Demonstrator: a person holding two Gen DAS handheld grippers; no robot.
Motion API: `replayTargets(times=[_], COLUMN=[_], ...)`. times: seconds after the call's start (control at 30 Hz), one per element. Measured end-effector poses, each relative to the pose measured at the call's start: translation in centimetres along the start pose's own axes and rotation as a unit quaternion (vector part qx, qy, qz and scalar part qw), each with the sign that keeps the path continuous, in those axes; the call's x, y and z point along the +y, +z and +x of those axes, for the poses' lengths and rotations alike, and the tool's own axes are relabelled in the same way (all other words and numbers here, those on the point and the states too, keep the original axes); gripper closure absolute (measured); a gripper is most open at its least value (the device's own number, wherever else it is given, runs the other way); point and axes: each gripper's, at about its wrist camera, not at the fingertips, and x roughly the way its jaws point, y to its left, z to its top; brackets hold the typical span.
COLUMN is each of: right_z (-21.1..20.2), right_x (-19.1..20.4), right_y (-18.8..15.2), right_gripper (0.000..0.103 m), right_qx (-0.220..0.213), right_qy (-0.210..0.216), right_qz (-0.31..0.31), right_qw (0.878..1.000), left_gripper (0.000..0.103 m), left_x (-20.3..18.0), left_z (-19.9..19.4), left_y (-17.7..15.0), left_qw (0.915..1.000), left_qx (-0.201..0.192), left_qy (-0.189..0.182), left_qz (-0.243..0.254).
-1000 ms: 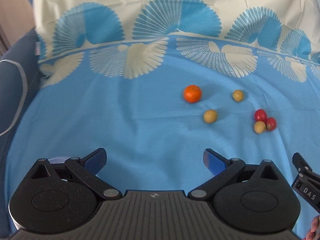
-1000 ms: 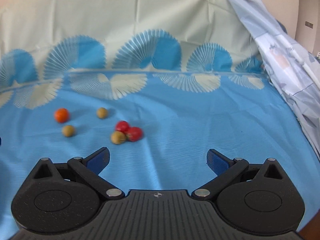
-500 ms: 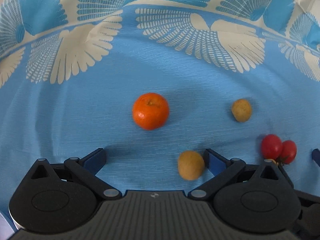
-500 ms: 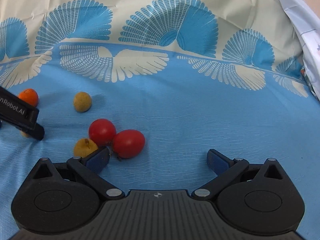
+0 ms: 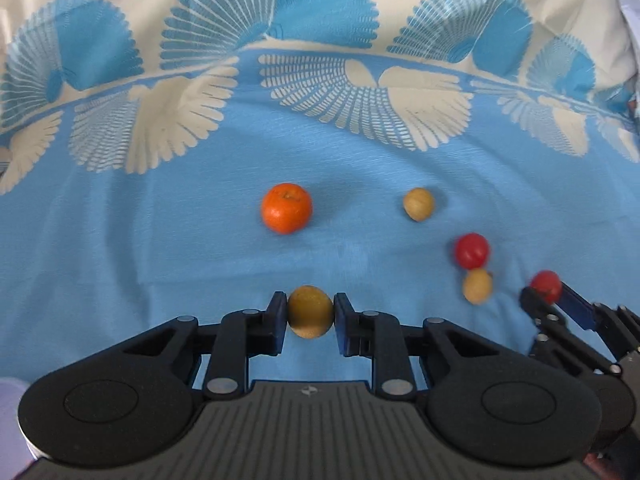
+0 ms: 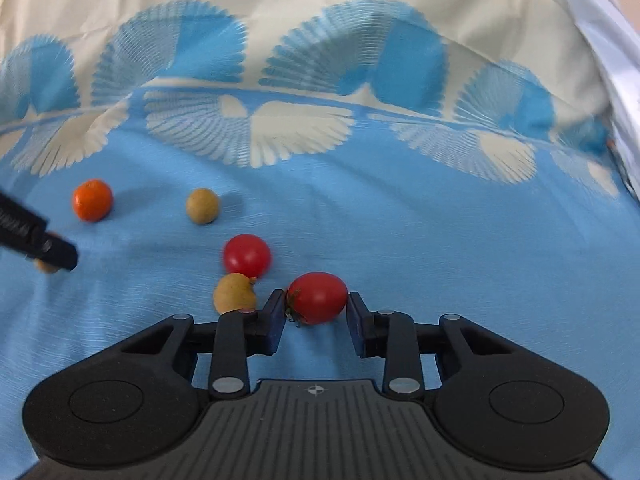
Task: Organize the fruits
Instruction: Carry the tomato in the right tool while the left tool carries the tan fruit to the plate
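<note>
Far left on the blue cloth [image 5: 120, 248], the orange [image 5: 286, 208] sits alone, well clear of everything, with the cloth's fan pattern curving behind it. Nearer than that, the left gripper [image 5: 310, 312] has its two blue-padded fingers [image 5: 276, 316] pressed in on a yellow-brown fruit [image 5: 310, 311] from either side, a firm clamp, the fruit wedged squarely between the pads. From the right wrist view that gripper is just a dark bar at the left edge, with a sliver of its fruit peeking out beneath.

Moving right, a second yellow-brown fruit [image 5: 418, 204] lies far out on the cloth, apart from the orange and roughly level with it. Further right and nearer, a red tomato [image 6: 247, 255] rests on the cloth with a third yellow-brown fruit [image 6: 234, 293] just touching its near side; that fruit sits right beside the right gripper's left finger.

And on the right, the right gripper [image 6: 317, 309] is closed in on a second red tomato [image 6: 318, 298], its green stem end pointing at the left pad. The left pad touches the tomato; on the right pad the contact looks tight, though I cannot tell if a hair of gap remains. At the far right edge a pale, patterned sheet [image 6: 600, 40] drapes down.
</note>
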Motion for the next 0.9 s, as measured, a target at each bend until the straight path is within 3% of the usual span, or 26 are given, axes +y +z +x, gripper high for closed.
replayTargets(times=[0.2, 0.3, 0.47, 0.6, 0.9], right_z=[-10.0, -15.7, -24.8, -30.5, -39.4], right_x=[-1.3, -0.5, 2.9, 5.6, 11.3], right_y=[-1.8, -2.7, -3.9, -4.5, -6.6], right_gripper=[0.069, 0.069, 0.069, 0.069, 0.069], right_qx=[-0.015, -0.024, -0.050, -0.058, -0.061], right_qy=[0.015, 0.042, 0.109, 0.178, 0.287], right_qz=[0.054, 0.061, 0.034, 0.025, -0.023], right_qw=[0.998, 0.997, 0.992, 0.982, 0.956], left_gripper=[0.076, 0.076, 0.076, 0.076, 0.076], left_x=[2.0, 3.7, 7.4, 10.6, 15.7], left_z=[-9.1, -14.0, -21.4, -26.4, -33.6], left_y=[-4.2, -7.0, -12.0, -15.8, -24.1], left_qw=[0.9996, 0.9995, 0.9987, 0.9964, 0.9891], left_qx=[-0.001, -0.005, -0.016, -0.024, -0.046], left_qy=[-0.020, -0.016, 0.012, 0.042, 0.081], left_qz=[-0.020, -0.027, -0.047, -0.070, -0.114])
